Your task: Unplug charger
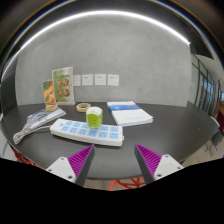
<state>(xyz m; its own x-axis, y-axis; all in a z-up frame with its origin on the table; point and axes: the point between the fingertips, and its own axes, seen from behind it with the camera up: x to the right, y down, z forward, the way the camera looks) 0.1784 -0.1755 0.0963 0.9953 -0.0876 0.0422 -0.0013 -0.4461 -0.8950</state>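
Gripper point(115, 163) held level at the near edge of a dark table point(170, 132), fingers spread wide, purple pads point(150, 158) facing inward, nothing between them. Just ahead, a white power strip point(87, 132) lying across the table, several blue-marked sockets along its top, a green and white charger point(95, 117) standing plugged into it near the middle. Left of the strip, a loose bundle of white cable point(38, 122). Beyond the charger, a roll of tape point(83, 106); further left, an upright picture card point(60, 88) against the wall. Right and farther off, a flat white box with blue print point(130, 113). On the far wall, a row of white wall outlets point(98, 79). Holding hand out of sight. Print on box and card too small to read.
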